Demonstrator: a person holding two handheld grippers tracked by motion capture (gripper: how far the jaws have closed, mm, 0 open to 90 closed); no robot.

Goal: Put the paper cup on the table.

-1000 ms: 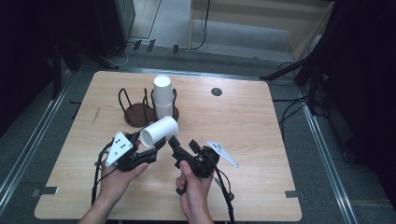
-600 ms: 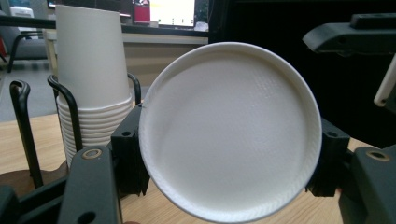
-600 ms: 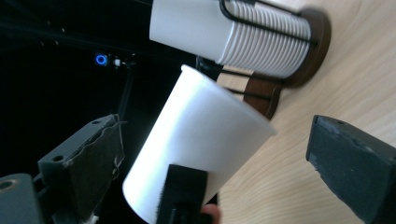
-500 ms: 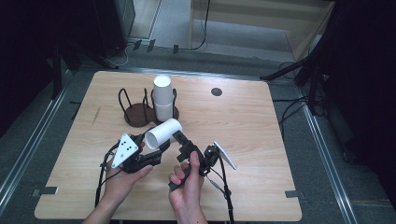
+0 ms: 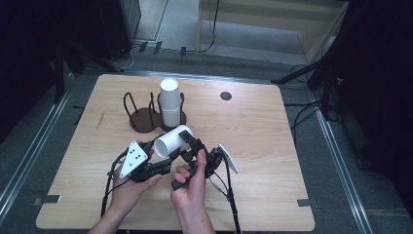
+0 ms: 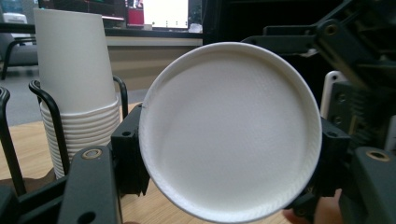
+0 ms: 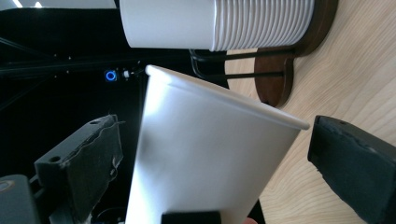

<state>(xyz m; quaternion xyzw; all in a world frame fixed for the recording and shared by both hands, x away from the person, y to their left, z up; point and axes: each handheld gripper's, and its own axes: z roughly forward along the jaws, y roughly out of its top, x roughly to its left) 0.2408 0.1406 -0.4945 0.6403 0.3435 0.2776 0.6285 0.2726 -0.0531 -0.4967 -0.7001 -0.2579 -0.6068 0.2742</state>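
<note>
While our two hands meet above the near half of the table (image 5: 272, 161), we hold a single paper cup (image 5: 171, 141) on its side between the two grippers, clear of the wood. Our left gripper (image 5: 163, 163) has its jaws drawn in and clamped on the cup; in the left gripper view the cup's round bottom (image 6: 231, 130) faces the camera with a black jaw pressed against each side. Our right gripper (image 5: 191, 145) comes at the cup from the other end, and its jaws have just been opening: in the right gripper view they stand wide apart with the cup's wall (image 7: 205, 163) between them, a gap on either side, neither pad touching.

Farther back, toward the far left part of the table, a stack of paper cups (image 5: 169, 101) stands mouth down in a dark wire holder (image 5: 143, 119) with a round brown base. The stack fills the holder's right place, and its left place holds no cups. Beyond that, near the far edge, a small dark round cap (image 5: 225, 96) sits in the tabletop.
</note>
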